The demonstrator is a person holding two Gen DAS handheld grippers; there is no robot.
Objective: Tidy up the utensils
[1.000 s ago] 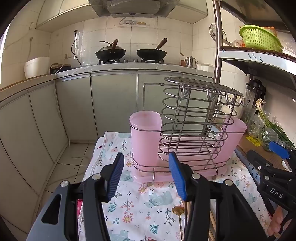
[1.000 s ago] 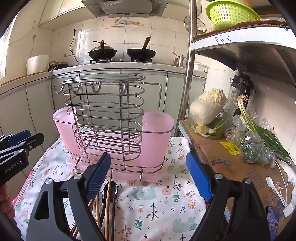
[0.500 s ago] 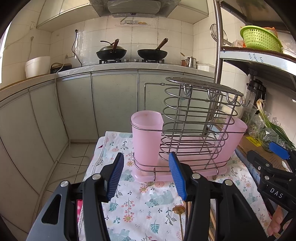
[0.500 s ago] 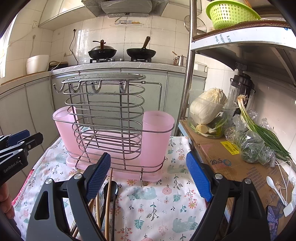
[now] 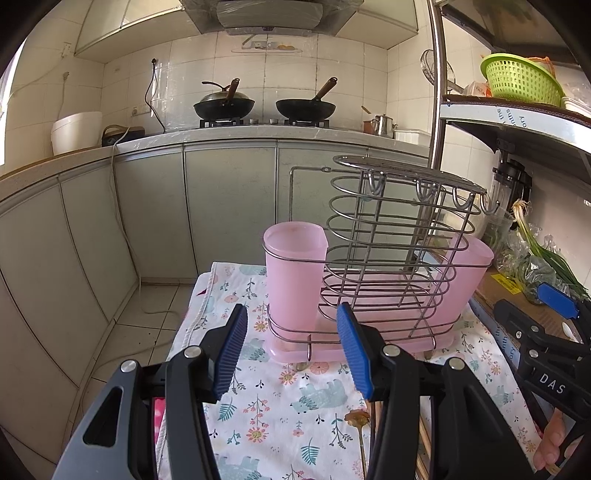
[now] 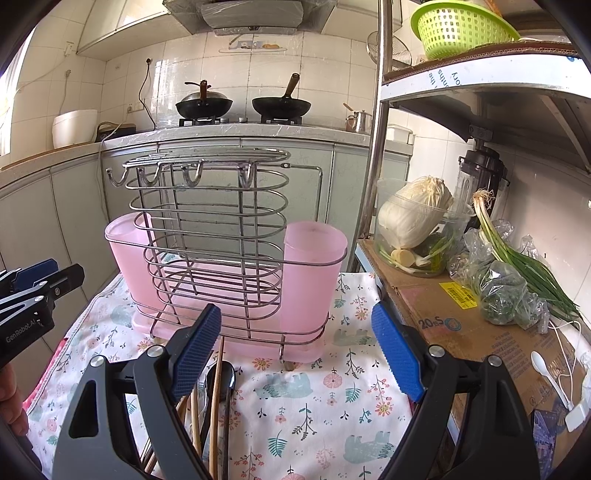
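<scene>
A wire utensil rack [image 5: 391,236] with pink plastic cups stands on a flowered cloth; it also shows in the right wrist view [image 6: 221,236]. My left gripper [image 5: 291,350] is open and empty, in front of the left pink cup [image 5: 293,273]. My right gripper [image 6: 297,350] is open and empty, in front of the right pink cup [image 6: 314,273]. Wooden chopsticks [image 6: 216,406] and a dark spoon [image 6: 225,380] lie on the cloth under its left finger. A small brass spoon [image 5: 357,419] lies by the left gripper's right finger.
A cardboard box [image 6: 443,314] with a bowl of cabbage [image 6: 413,221], bagged greens [image 6: 506,291] and a white spoon [image 6: 543,365] sits right of the cloth. A metal shelf [image 6: 480,85] with a green basket [image 6: 461,26] hangs above. Kitchen counter with woks [image 5: 266,103] behind.
Both grippers have barely moved; the left view has drifted slightly so the rack sits a touch further right. Both stay open.
</scene>
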